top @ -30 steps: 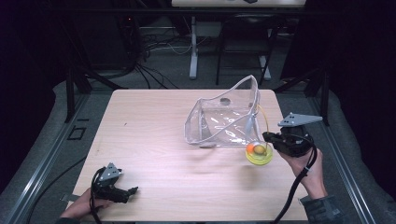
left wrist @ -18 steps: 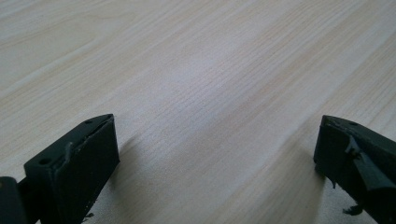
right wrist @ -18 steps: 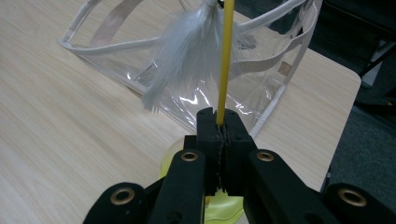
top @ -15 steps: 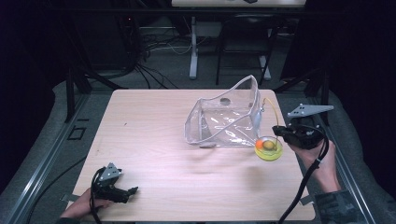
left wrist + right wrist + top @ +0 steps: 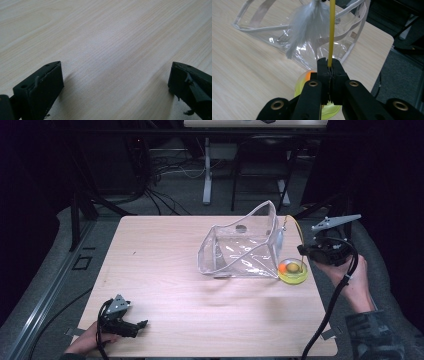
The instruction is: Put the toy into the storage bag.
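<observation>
Right gripper (image 5: 329, 65): we see its jaws pressed together on a thin yellow wand (image 5: 332, 30), held at the table's right edge beside the bag.
Left gripper (image 5: 116, 82): we see its jaws spread wide over bare wood; in the high view it sits low at the near left corner (image 5: 141, 324), well apart from everything else.
Yellow wand: it rises from the jaws with a tuft of white feathers (image 5: 308, 25) at its upper end; its top is cut off by the frame.
Clear plastic bag (image 5: 245, 247): open-topped, pale-trimmed, standing right of the table's centre.
Yellow dish (image 5: 293, 271): just beside the bag's right corner; we make out an orange ball (image 5: 283, 267) in it, the rest too blurred to name.
Writing: we find a small mark on the bag's wall, too small to read.
Wooden table (image 5: 165, 250): light grain.
</observation>
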